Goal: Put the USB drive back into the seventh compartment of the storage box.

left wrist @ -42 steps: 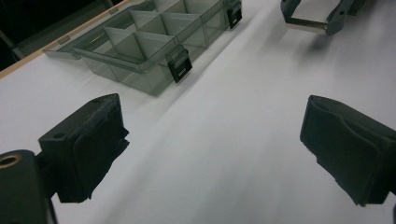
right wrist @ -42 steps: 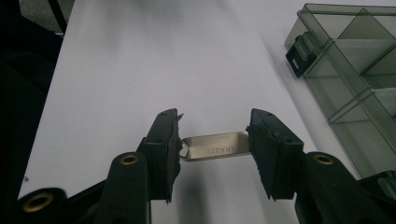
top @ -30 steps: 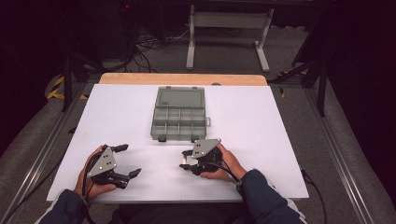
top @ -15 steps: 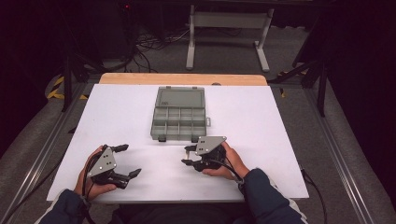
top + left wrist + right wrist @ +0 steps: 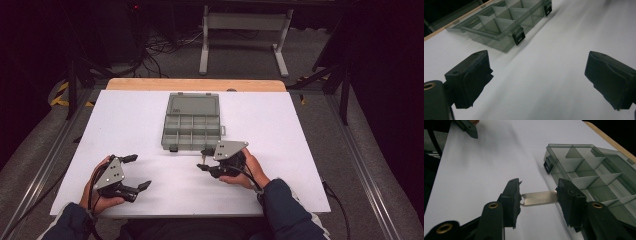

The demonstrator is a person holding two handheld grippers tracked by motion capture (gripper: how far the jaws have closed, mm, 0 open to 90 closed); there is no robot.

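1. While the right gripper [image 5: 539, 200] clamps a small flat metal piece [image 5: 539, 199] end to end between its jaws, the white table [image 5: 300, 130] spreads smooth and matte beneath it on every side, with a strip of pale wood along the far edge.
2. Just ahead of that gripper [image 5: 207, 160] sits the compartment box [image 5: 192, 122], a smoky translucent plastic case lying open, its lid folded flat beyond the tray; thin dividers cut the tray into small square cells, all of which look empty, and black latches hang on the near wall.
3. Well off to the side of the right gripper, the left gripper [image 5: 137, 172] rests low over the table with its jaws spread wide and nothing between them; its pads [image 5: 471, 77] are blunt black blocks with a slightly ragged rubbery face.
4. The metal piece is bright, thin and oblong, with a rounded loop-like end against one pad; it hangs clear above the table, just short of the box's near wall [image 5: 551, 162].
5. Judged from this, the carrying step is under way. Next the piece needs lifting over the near wall, centring above one cell, then a gentle release so it doesn't bounce out.
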